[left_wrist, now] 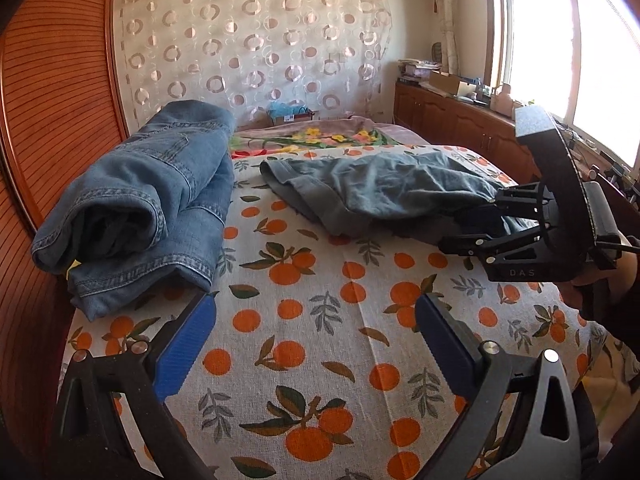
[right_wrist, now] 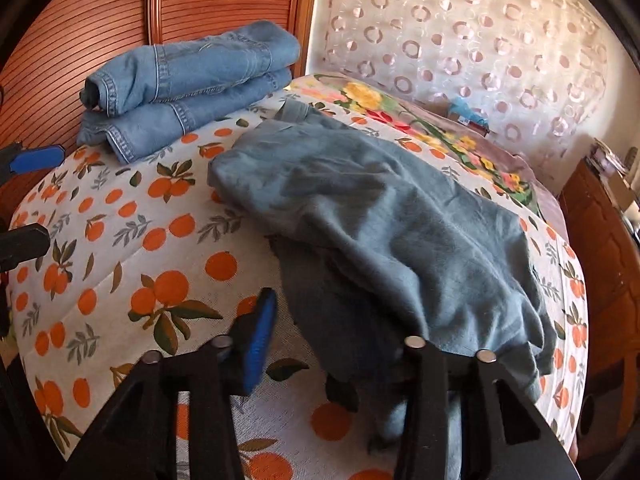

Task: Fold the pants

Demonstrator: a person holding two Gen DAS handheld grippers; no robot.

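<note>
Grey-blue pants (right_wrist: 380,216): we find them rumpled on the orange-print sheet (right_wrist: 132,264), right of the folded jeans (right_wrist: 188,88). Right gripper (right_wrist: 352,344): jaws part open, near cloth edge draped between them. Left gripper (left_wrist: 316,328): jaws wide, empty, over bare sheet.

A white bedsheet (left_wrist: 320,320) printed with orange fruit and green leaves carries faded blue jeans (left_wrist: 136,208) at ten o'clock, grey-blue pants (right_wrist: 380,232) at two, before a cream curtain (left_wrist: 256,48) patterned with pink rings.
</note>
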